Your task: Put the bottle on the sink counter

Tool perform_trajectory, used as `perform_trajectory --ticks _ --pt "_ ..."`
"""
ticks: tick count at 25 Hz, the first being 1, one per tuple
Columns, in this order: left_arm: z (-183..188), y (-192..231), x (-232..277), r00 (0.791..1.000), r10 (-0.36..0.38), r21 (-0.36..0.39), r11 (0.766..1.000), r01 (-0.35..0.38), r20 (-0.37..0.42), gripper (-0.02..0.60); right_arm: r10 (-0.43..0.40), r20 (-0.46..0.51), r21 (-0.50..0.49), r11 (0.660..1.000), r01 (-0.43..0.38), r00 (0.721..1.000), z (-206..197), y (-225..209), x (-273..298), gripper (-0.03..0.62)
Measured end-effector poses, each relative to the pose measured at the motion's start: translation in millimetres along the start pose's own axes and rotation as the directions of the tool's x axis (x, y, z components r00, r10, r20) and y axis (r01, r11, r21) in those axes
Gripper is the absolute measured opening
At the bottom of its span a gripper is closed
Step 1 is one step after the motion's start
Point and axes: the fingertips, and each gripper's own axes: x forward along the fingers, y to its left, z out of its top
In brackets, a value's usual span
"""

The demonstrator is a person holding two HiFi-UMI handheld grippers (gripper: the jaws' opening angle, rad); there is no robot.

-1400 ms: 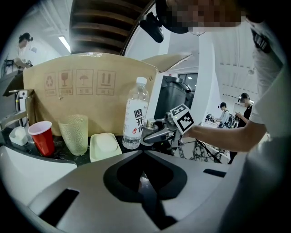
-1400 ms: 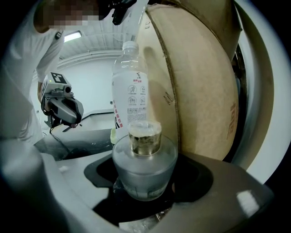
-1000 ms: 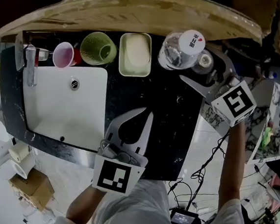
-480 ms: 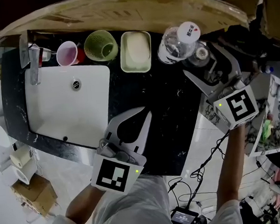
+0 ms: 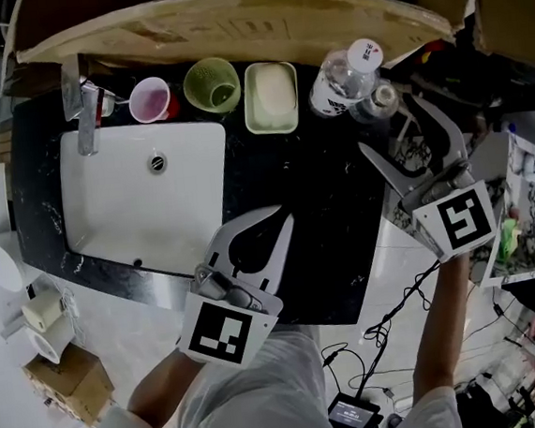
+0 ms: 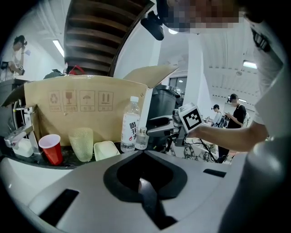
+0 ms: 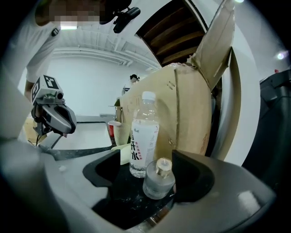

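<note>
A small clear glass bottle (image 5: 376, 102) with a pale stopper stands upright on the black sink counter (image 5: 323, 203) at its back right, beside a taller water bottle (image 5: 344, 79). My right gripper (image 5: 391, 123) is open just in front of it. In the right gripper view the small bottle (image 7: 159, 179) sits between the spread jaws, close to the right one; I cannot tell whether they touch. The water bottle (image 7: 143, 136) stands behind it. My left gripper (image 5: 282, 214) hangs over the counter's front, shut on nothing (image 6: 144, 154).
A white basin (image 5: 144, 201) with a faucet (image 5: 83, 108) fills the counter's left. Along the back stand a red cup (image 5: 151, 102), a green cup (image 5: 213, 84) and a pale soap dish (image 5: 271, 97). A cardboard sheet (image 5: 230, 24) walls the back. Cables (image 5: 391, 319) lie on the floor.
My right gripper has drawn back towards me, so the small bottle now stands near its fingertips rather than deep between the fingers. The left gripper has stayed where it was.
</note>
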Motion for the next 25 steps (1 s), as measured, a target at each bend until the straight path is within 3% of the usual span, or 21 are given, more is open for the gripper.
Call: perform_trajectory --ticks 4,7,11,14,20,25 --pt "5 0 -15 1.000 -0.012 0.024 1.000 0.011 0.017 0.008 0.002 -0.002 -0.012 1.000 -0.002 1.000 13 14 -12 0.318" --pt "8 0 -28 1.000 -0.019 0.035 0.999 0.018 0.025 0.008 -0.024 -0.023 -0.024 0.999 0.024 0.999 22 25 -20 0.233" --pt "11 4 -46 0.999 -0.010 0.016 1.000 0.010 0.034 0.008 -0.074 -0.019 -0.029 0.997 0.074 0.997 34 37 -26 0.176" --pt "12 6 -58 0.999 -0.008 0.006 1.000 0.008 0.036 0.008 -0.126 -0.050 -0.026 0.992 0.125 0.991 34 44 -29 0.082" --pt "21 7 -81 0.998 0.007 -0.004 1.000 -0.006 0.061 0.008 -0.142 -0.051 -0.003 0.990 0.142 0.989 45 72 -34 0.024" --pt "26 12 -102 0.997 0.028 -0.019 0.999 -0.026 0.071 0.008 -0.149 -0.066 0.032 0.988 0.151 0.987 54 91 -38 0.012"
